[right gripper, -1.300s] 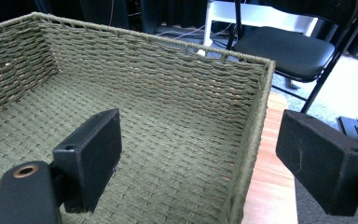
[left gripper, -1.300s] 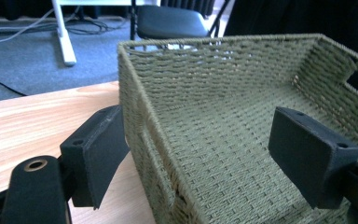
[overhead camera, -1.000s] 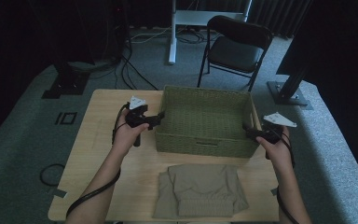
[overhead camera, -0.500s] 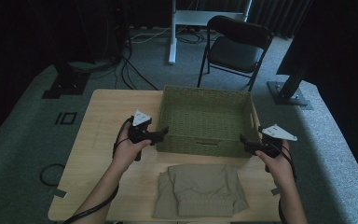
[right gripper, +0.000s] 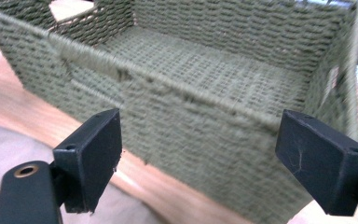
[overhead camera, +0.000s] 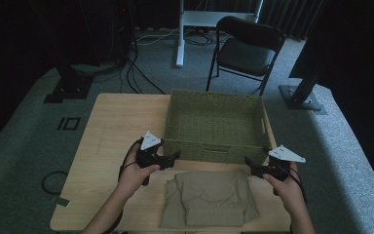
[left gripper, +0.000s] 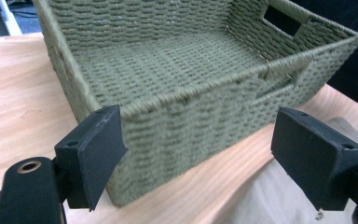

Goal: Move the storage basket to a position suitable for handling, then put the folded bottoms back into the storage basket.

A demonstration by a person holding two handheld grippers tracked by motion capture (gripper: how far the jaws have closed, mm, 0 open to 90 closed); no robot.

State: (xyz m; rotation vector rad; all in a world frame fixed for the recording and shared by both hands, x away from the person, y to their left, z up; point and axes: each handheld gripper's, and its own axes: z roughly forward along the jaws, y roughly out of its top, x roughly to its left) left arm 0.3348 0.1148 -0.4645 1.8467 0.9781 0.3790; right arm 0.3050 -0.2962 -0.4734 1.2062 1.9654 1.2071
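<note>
Both hands have drawn back toward the near edge of the desk (overhead camera: 107, 122) since the earlier frames: they were up at the sides of the woven basket (overhead camera: 215, 126), and now they sit lower, flanking the folded garment (overhead camera: 209, 199).

Our left hand-held gripper (overhead camera: 173, 157) hovers off the garment's far-left corner, jaws spread wide, nothing between them. In the left gripper view we see the basket's near corner between the two black pads (left gripper: 98, 149), with a strip of beige cloth at the lower right. Our right hand-held gripper (overhead camera: 249, 163) mirrors it at the far-right corner, jaws likewise wide and empty; the right gripper view shows the basket wall ahead and cloth at the lower left.

The garment lies flat, folded, at the near edge, centred just in front of the basket, apart from it by a strip of bare wood. The basket is empty.

We judge the step in hand to be taking hold of the garment to lift it into the basket. To do it well, we should:
- lower both grippers together onto the two side edges;
- pinch through all the folded layers, not the top one alone;
- close evenly, lift level, and clear the near basket wall before lowering.

Uneven grips would likely let the fold fall open.
</note>
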